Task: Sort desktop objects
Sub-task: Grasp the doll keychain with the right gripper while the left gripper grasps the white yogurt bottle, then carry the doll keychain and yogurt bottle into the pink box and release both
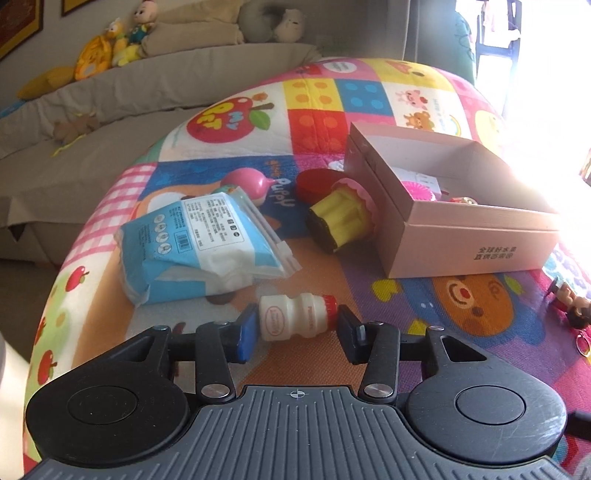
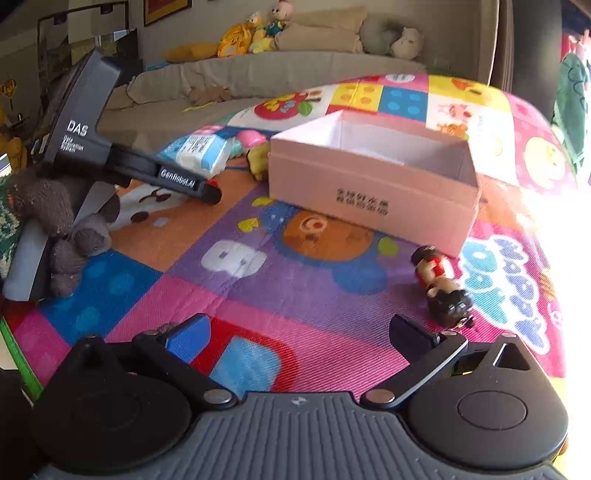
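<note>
Left gripper (image 1: 295,326) clamped endwise on ribbed white plastic bottle (image 1: 293,319); crinkly tissue pack (image 1: 199,243) just beyond. Right gripper (image 2: 301,341) spread wide over woven mat (image 2: 280,280), glossy figurine (image 2: 441,286) right of it.

A grey-beige sofa (image 1: 155,92) runs behind the patchwork play mat (image 1: 317,103). On the sofa's back ledge sit yellow plush toys (image 1: 110,48), folded beige cushions (image 1: 192,33) beside them, and a grey neck pillow (image 1: 273,22) further right. A small brown soft toy (image 1: 72,127) lies on the sofa's seat. Framed pictures (image 1: 18,22) hang above the sofa.
</note>
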`<state>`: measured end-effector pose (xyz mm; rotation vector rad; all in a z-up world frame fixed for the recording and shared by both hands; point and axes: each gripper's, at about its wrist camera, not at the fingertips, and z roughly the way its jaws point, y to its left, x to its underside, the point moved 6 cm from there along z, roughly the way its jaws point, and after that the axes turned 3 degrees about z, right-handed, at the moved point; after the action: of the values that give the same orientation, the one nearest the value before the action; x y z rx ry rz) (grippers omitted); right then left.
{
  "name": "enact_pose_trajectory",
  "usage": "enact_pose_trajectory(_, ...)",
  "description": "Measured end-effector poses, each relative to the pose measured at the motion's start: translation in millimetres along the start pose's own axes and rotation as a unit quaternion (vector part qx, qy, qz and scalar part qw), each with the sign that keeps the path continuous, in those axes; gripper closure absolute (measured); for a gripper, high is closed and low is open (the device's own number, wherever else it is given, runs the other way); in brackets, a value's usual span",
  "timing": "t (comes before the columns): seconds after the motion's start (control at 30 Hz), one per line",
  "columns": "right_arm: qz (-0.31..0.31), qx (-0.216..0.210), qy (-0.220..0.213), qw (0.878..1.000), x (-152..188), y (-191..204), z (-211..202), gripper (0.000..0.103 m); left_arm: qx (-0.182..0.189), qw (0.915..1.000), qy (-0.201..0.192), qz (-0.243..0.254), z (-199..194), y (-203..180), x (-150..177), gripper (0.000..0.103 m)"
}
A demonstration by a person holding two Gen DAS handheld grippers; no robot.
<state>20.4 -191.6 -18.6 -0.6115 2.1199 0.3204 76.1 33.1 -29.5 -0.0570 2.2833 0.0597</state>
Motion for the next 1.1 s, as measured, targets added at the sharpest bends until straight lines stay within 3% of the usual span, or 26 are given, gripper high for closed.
enact_pose_trajectory(0.07, 0.014, 0.023, -0.021, 0.999, -14, -18, -8, 0.001, 0.021, 0.9998, 0.003, 0.005, -10, -6, 7, 0.054)
enact_pose_trajectory(0.1, 0.019, 0.032, -0.019, 0.999, -19, -27, -6, 0.008, 0.034, 0.9994, 0.006, 0.007, -14, -11, 11, 0.054)
enact_pose_trajectory(0.2, 0.041, 0.064, 0.018, 0.997, -27, -52, 15, 0.029, 0.064, 0.9978, 0.010, 0.012, -27, -25, 23, 0.054)
enact_pose_trajectory(0.3, 0.060, 0.076, 0.055, 0.994, -25, -70, 40, 0.036, 0.086, 0.9960, 0.007, 0.022, -37, -39, 29, 0.054)
enact_pose_trajectory(0.4, 0.068, 0.076, 0.089, 0.991, -19, -78, 53, 0.062, 0.093, 0.9951, 0.005, 0.034, -43, -46, 31, 0.054)
enact_pose_trajectory(0.47, 0.074, 0.072, 0.097, 0.990, -19, -79, 49, 0.071, 0.097, 0.9948, 0.003, 0.031, -47, -46, 30, 0.054)
enact_pose_trajectory(0.53, 0.075, 0.073, 0.087, 0.991, -24, -78, 33, 0.074, 0.099, 0.9945, -0.013, 0.031, -55, -46, 20, 0.054)
enact_pose_trajectory(0.57, 0.072, 0.063, 0.080, 0.992, -30, -76, 22, 0.082, 0.103, 0.9938, -0.026, 0.034, -61, -47, 12, 0.054)
enact_pose_trajectory(0.6, 0.071, 0.050, 0.070, 0.994, -40, -74, 9, 0.097, 0.109, 0.9924, -0.043, 0.038, -68, -48, 0, 0.054)
enact_pose_trajectory(0.63, 0.069, 0.039, 0.050, 0.996, -55, -72, -6, 0.099, 0.114, 0.9905, -0.063, 0.044, -76, -50, -14, 0.054)
enact_pose_trajectory(0.73, 0.062, 0.034, -0.033, 0.997, -103, -74, -53, 0.099, 0.125, 0.9819, -0.127, 0.063, -96, -61, -60, 0.054)
enact_pose_trajectory(0.83, 0.065, 0.033, -0.080, 0.994, -134, -82, -77, 0.099, 0.119, 0.9759, -0.169, 0.070, -102, -71, -91, 0.054)
enact_pose_trajectory(0.9, 0.066, 0.048, -0.087, 0.993, -139, -89, -79, 0.099, 0.119, 0.9755, -0.173, 0.067, -100, -75, -100, 0.054)
enact_pose_trajectory(0.97, 0.066, 0.041, -0.066, 0.995, -130, -95, -70, 0.098, 0.125, 0.9760, -0.166, 0.066, -98, -77, -96, 0.054)
enact_pose_trajectory(1.0, 0.063, 0.035, -0.050, 0.996, -122, -95, -63, 0.090, 0.127, 0.9768, -0.159, 0.067, -96, -77, -90, 0.054)
enact_pose_trajectory(1.1, 0.048, 0.039, -0.013, 0.998, -92, -93, -39, 0.025, 0.132, 0.9815, -0.121, 0.068, -85, -77, -66, 0.054)
